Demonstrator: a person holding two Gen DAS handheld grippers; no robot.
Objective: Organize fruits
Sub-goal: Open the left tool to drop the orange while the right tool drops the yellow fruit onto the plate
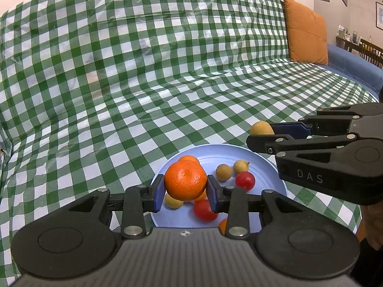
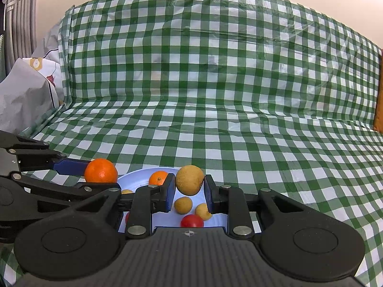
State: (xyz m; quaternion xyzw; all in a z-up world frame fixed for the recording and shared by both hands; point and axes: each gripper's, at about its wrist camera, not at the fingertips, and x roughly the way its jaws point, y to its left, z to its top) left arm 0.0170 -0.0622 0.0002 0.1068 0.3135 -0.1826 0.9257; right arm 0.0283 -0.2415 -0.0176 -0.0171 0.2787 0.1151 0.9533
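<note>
My left gripper (image 1: 185, 192) is shut on a large orange mandarin (image 1: 185, 181), held just above a light blue plate (image 1: 268, 167). The plate holds a second mandarin (image 1: 189, 158), small tan round fruits (image 1: 223, 172) and red cherry tomatoes (image 1: 245, 180). My right gripper (image 2: 189, 192) is shut on a tan round fruit (image 2: 189, 179) above the same plate (image 2: 134, 175). In the right wrist view the left gripper's mandarin (image 2: 101, 170) shows at the left. In the left wrist view the right gripper's tan fruit (image 1: 261, 128) peeks out at the right.
A green-and-white checked cloth (image 1: 167, 83) covers the sofa seat and back. An orange cushion (image 1: 306, 31) and a blue armrest (image 1: 354, 69) are at the far right. Crumpled grey paper bags (image 2: 24, 98) stand at the left in the right wrist view.
</note>
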